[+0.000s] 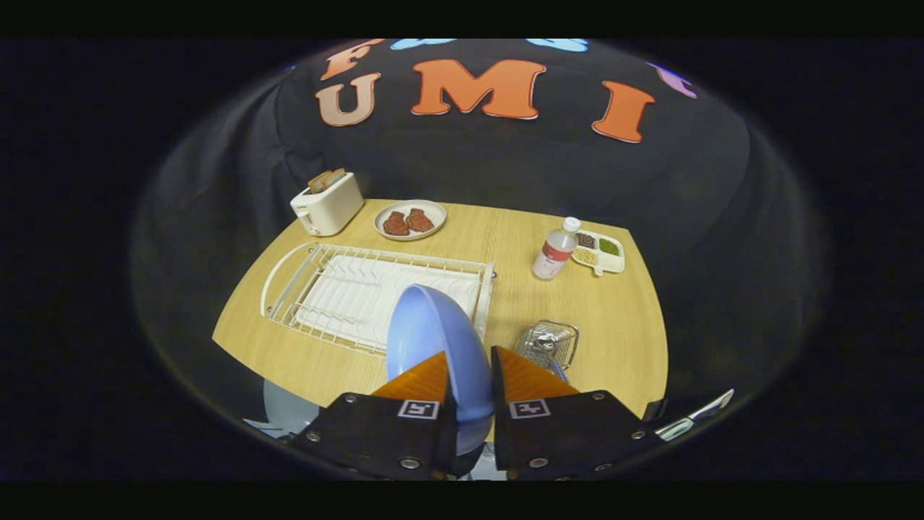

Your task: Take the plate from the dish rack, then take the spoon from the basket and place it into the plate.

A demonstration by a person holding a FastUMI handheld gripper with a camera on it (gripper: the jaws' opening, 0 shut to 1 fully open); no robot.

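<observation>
Wooden table [447, 245], pale grain, rounded corners, set against black cloth.

Dish rack [375, 292]: white wire, rectangular, on a white tray with a curved handle at its far left end; lies on the table just ahead of the fingers.

Plate [433, 347]: blue, smooth, glossy, held on edge above the rack's near side. The gripper [473, 383] has both orange fingers [422, 379] pressed on the plate's rim, one on each face.

Basket [550, 343]: small wire mesh, just right of the fingers; the spoon's handle pokes out, partly hidden by the right finger.

Toaster [326, 202]: cream, boxy, bread in its slots, far left corner.

Round dish [410, 219] with two reddish-brown pieces, beside the toaster.

Clear bottle [556, 249], white cap, red label, upright, touching or just beside a white divided tray [599, 251] of grains.
</observation>
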